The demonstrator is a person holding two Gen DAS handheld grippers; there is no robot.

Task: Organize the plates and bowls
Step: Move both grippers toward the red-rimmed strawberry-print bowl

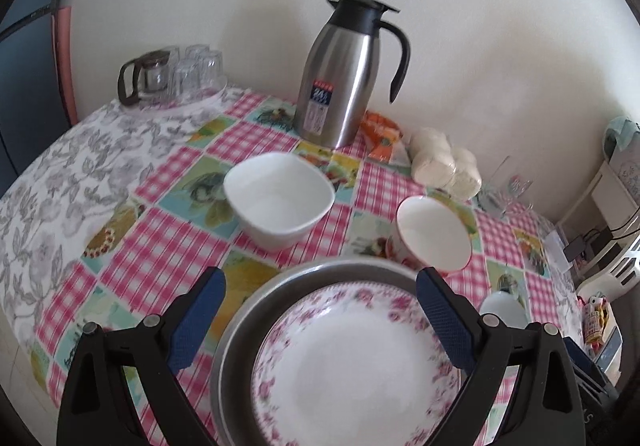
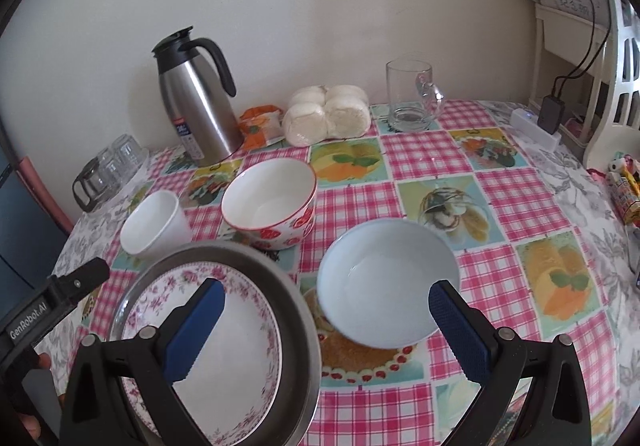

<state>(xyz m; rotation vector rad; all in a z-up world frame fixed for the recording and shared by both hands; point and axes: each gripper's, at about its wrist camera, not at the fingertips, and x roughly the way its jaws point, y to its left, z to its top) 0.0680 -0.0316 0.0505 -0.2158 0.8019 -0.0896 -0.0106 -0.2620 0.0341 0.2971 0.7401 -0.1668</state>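
Checkered pink tablecloth with fruit squares, pushed up against a plain white wall, and it's pretty crowded. Right gripper has its fingers spread wide with nothing between them, hovering over the pale blue bowl, which sits at about 5 o'clock from the strawberry bowl. Left gripper is also wide apart and empty, above the floral plate, which is nested in the metal pan.

What worries me: those bowls look like slick glazed ceramic, so pinching one thin rim could let it swing or slip out and chip on landing. The white square bowl sits at 12 o'clock from the pan, and the steel thermos is right behind it, so a careless reach could bump it. The strawberry bowl nearly touches the pan rim, so knocking them together seems easy. The glass mug at 1 o'clock is well apart, probably safe.
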